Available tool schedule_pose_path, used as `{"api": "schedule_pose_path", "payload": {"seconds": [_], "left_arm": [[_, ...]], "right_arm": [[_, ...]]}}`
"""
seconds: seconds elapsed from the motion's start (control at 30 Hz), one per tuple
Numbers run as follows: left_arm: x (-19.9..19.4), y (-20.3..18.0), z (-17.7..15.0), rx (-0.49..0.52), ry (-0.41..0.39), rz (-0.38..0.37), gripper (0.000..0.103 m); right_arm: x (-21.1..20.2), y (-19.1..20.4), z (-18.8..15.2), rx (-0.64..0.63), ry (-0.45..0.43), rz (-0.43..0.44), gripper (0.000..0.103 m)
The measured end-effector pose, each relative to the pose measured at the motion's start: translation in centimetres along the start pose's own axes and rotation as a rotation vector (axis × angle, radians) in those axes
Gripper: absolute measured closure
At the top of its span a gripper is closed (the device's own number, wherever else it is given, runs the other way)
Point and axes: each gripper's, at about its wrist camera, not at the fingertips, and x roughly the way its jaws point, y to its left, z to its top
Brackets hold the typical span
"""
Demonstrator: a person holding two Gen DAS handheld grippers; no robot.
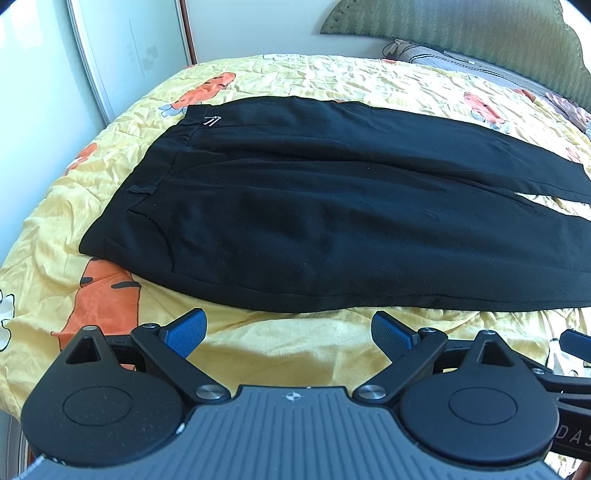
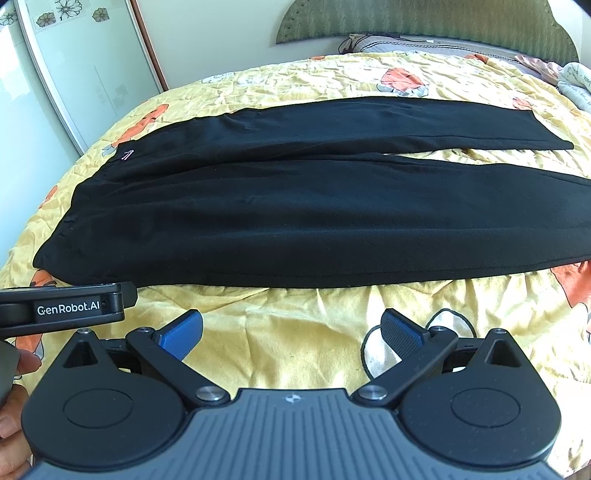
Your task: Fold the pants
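Note:
Black pants [image 1: 314,221] lie flat on the bed, waistband at the left, legs running to the right. In the right wrist view the pants [image 2: 295,221] show both legs, slightly parted near the cuffs at the right. My left gripper [image 1: 290,332] is open and empty, hovering just short of the pants' near edge by the hip. My right gripper [image 2: 291,332] is open and empty, just short of the near leg's edge. The left gripper's body [image 2: 62,306] shows at the left of the right wrist view.
The bed has a yellow quilt with carrot prints [image 1: 110,295]. A green headboard [image 1: 461,26] and pillows [image 2: 406,44] are at the far right. A white wardrobe door [image 2: 81,74] stands beyond the bed at the left.

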Motion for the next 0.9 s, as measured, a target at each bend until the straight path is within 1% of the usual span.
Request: {"api": "schedule_pose_path", "payload": {"seconds": [0.77,0.9], "left_arm": [[1.1,0.5,0.4,0.013,0.014,0.006,0.006],[1.0,0.7,0.8,0.018,0.009,0.003,0.006]], "right_arm": [[0.7,0.3,0.4,-0.005,0.009,0.002,0.0],[0.8,0.3,0.9,-0.018,-0.002,0.027,0.0]]}}
